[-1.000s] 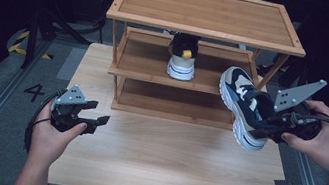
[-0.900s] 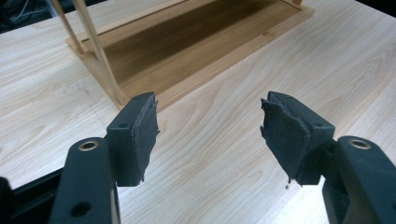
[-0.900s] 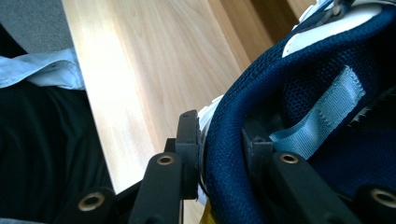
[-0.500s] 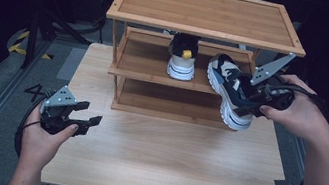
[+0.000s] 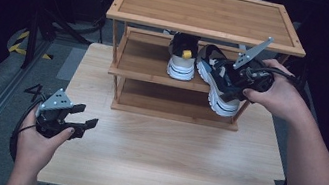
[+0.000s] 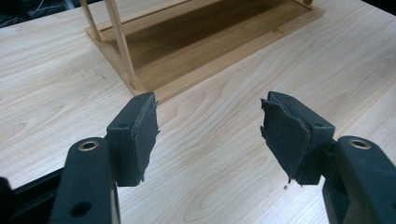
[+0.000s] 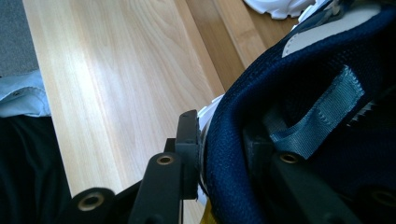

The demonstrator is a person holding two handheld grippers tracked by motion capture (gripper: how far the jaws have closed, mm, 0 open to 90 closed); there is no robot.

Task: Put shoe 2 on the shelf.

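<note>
Sneaker (image 5: 218, 78), soft-collared and light by the look of it, hangs pinched at its padded heel between the right gripper's (image 5: 235, 79) jaws beside the shelf (image 5: 203, 28), while the left gripper (image 5: 77, 121) idles, jaws apart.

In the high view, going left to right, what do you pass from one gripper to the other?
Open left gripper → white-soled black sneaker with yellow heel tab on the wooden rack's middle shelf → dark navy sneaker with white sole → right gripper clamped on it.
</note>
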